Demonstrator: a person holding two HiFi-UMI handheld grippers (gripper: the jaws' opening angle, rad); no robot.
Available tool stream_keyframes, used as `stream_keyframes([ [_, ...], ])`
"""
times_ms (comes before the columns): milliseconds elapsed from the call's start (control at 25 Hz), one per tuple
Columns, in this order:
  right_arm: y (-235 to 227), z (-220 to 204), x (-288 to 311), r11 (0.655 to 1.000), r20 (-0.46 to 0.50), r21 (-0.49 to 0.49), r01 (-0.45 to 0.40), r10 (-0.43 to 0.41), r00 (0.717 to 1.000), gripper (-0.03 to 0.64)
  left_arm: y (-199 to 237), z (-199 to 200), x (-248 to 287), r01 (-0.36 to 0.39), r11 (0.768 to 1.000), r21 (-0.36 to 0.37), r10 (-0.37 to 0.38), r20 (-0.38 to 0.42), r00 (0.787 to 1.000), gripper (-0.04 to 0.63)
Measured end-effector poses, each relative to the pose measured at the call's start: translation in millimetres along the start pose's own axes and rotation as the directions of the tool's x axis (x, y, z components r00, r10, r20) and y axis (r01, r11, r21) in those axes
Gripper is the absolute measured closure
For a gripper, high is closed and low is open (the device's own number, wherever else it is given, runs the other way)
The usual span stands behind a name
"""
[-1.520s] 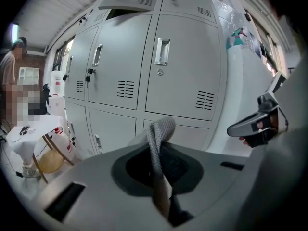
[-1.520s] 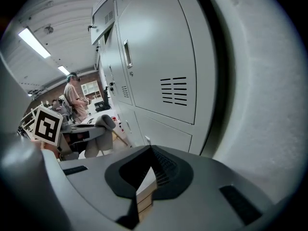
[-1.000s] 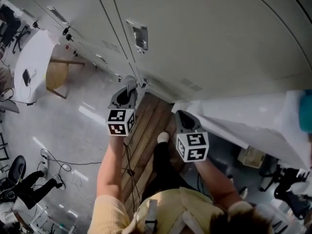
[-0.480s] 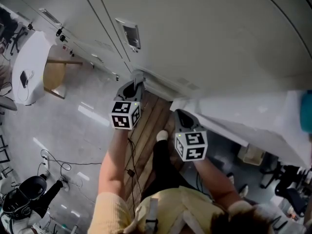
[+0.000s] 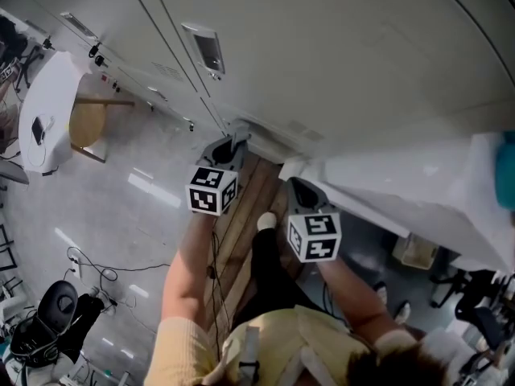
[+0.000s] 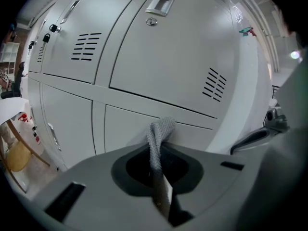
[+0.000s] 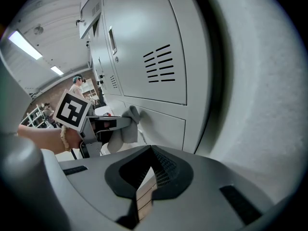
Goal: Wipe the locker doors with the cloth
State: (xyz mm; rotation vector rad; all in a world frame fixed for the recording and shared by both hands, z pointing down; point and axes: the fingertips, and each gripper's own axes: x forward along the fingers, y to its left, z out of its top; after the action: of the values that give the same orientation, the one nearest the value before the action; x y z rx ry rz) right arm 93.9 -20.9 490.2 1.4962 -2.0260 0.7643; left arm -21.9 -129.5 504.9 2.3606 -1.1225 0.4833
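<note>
we clamp the cloth (image 6: 161,129) in our left gripper (image 5: 232,141) against a locker door (image 6: 125,129); right gripper (image 5: 299,188), at its 4 o'clock, closed and empty.

A: Where's cloth (image 6: 161,129)?
B: In left gripper (image 5: 229,145), vs lower locker door (image 6: 125,124); right gripper (image 5: 299,190) just right of it; table (image 5: 48,95) far left, by lockers

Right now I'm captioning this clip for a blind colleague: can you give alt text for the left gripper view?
The left gripper is shut on a grey cloth whose bunched tip reaches a pale lower locker door. Above are upper doors with slotted vents and a recessed handle.
</note>
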Motion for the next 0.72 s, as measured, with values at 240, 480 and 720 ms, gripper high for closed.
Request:
stream_keyframes([
  [240, -7.5, -7.7, -5.4, 1.000, -0.005, 0.016, 0.013, -0.013, 1.000, 0.615, -31.4, -3.9, 10.0, 0.075, 0.997, 0.011, -0.074, -0.017, 0.997, 0.579],
  [480, -10.9, -12.1, -7.2, 1.000, -0.008, 0.023, 0.018, -0.018, 1.000, 0.615, -67.5, -5.7, 21.0, 0.158, 0.987, 0.027, -0.157, -0.028, 0.987, 0.579],
  [720, -10.6, -14.8, -7.8, 1.000, -0.011, 0.025, 0.018, -0.018, 1.000, 0.615, -95.1, -12.3, 27.4, 0.238, 0.971, 0.035, -0.236, -0.051, 0.970, 0.579],
])
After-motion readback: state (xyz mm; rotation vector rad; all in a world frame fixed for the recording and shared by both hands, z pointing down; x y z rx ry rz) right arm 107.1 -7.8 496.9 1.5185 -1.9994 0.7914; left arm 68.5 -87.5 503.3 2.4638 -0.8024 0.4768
